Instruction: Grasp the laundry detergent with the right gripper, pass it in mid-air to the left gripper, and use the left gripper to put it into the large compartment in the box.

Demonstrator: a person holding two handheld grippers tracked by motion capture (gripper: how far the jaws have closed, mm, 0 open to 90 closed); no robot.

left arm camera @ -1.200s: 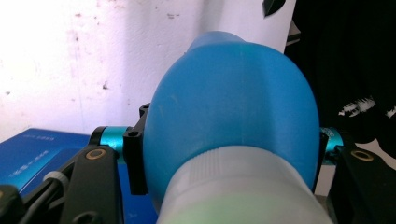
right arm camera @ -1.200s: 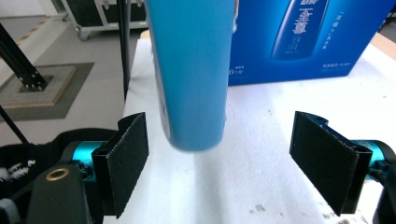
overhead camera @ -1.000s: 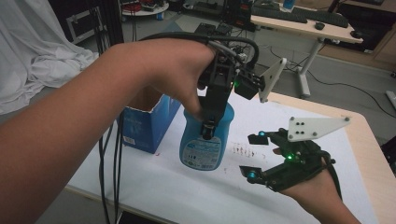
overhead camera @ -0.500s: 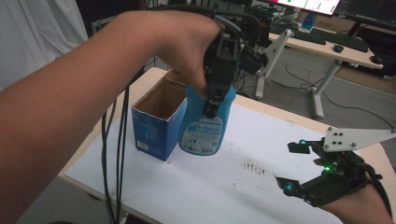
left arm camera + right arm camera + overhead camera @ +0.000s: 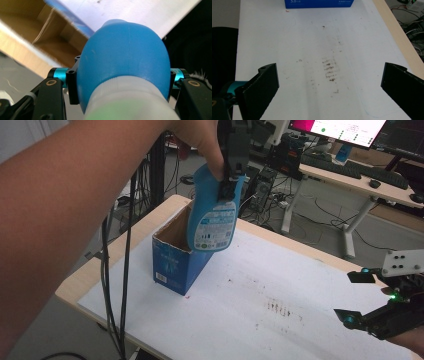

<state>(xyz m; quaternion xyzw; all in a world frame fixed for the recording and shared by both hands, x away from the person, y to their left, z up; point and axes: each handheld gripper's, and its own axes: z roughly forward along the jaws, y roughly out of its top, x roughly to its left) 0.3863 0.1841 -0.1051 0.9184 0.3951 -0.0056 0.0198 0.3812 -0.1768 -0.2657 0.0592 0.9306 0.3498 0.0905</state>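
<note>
A blue plastic bottle (image 5: 212, 215) with a white label hangs in the air, its base just over the open top of a blue cardboard box (image 5: 176, 261). My left gripper (image 5: 234, 155) is shut on the bottle's upper part, with a hand around it. In the left gripper view the bottle (image 5: 123, 67) sits clamped between the two black jaws, and the box's brown inside (image 5: 37, 35) lies below it. My right gripper (image 5: 362, 297) rests low at the table's right side, open with nothing between its fingers (image 5: 265, 82). The box's blue side (image 5: 319, 3) shows far ahead of it.
The white table top (image 5: 260, 290) carries dark smudges (image 5: 328, 70) near its middle. Black cables (image 5: 117, 270) hang down past the table's left edge. Behind the table stand desks with a monitor (image 5: 335, 130) and keyboards (image 5: 345, 167).
My left gripper has lifted the bottle off the table and carried it left to above the open box. The right gripper has drawn back to the right.
</note>
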